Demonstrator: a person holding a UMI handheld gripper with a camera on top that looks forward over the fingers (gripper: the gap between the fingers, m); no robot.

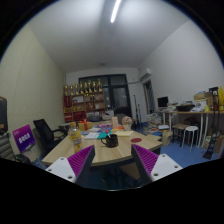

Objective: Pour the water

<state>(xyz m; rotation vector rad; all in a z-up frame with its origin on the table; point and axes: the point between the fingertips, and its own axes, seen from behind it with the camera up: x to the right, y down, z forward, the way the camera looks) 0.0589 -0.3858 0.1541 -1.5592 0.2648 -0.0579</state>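
Right now my gripper (113,160) is spread wide, holding nothing. Beyond its fingers, the black mug (110,140) sits on the cluttered wooden table (95,153), well apart. Approaching carelessly, I might knock neighbouring clutter over.

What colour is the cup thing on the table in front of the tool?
The mug looks dark, nearly black. It shows in the gripper view, just beyond the tool, whose fingers are open.

Dim rm, ceiling tube light (116,10) glaring, fisheye-warped edges.

Gripper (113,160): two pale, seemingly white fingers (68,166) with magenta inner pads (146,159).
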